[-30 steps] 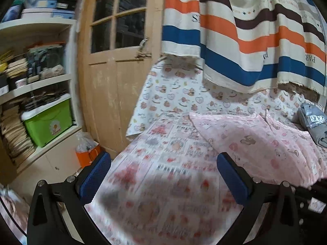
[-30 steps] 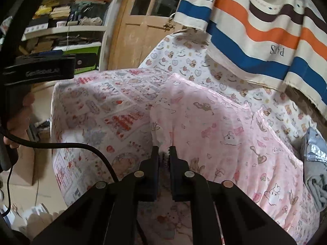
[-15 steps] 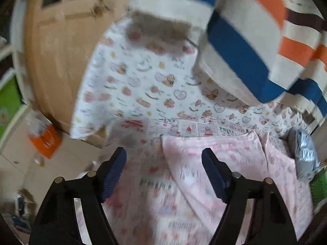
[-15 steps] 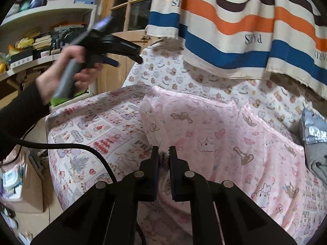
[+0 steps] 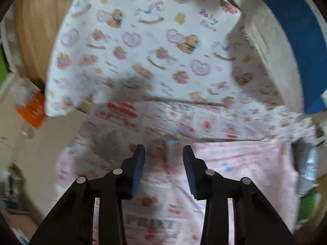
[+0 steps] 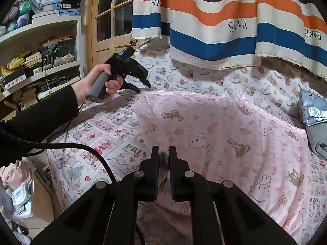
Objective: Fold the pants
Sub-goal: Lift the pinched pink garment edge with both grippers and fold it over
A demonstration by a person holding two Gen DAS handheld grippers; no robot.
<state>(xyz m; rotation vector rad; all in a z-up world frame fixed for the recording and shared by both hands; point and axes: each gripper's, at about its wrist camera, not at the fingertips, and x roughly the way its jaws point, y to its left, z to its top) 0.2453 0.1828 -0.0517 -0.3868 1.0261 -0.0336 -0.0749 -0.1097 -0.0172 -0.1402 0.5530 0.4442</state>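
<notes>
1. Lying spread flat across the table, the pink pants [image 6: 235, 134] have cartoon animals printed on them; they sit on a patchwork-print cloth [image 6: 106, 134] where you can read "PRINT" and part of "CHRIST...".
2. Right gripper [image 6: 164, 155] has its fingers pinched together on the near edge of the pants, a bit of gathered fabric showing in the slit between the pads.
3. Left gripper [image 6: 145, 87] is held in a hand [image 6: 100, 81] with a black sleeve, tips pointing down at the far left corner of the pants. Its jaws are closing; from its own blurry camera the blue pads [image 5: 139, 169] are apart over the cloth right beside the pants edge, nothing pinched that I can see.
4. Backdrop: white sheet [image 6: 204, 77] printed "Baby Bear", and above it a striped hanging fabric [image 6: 224, 20] reading "PARIS" mirrored.
5. Folded grey clothes [image 6: 314, 122] at the right edge.
</notes>
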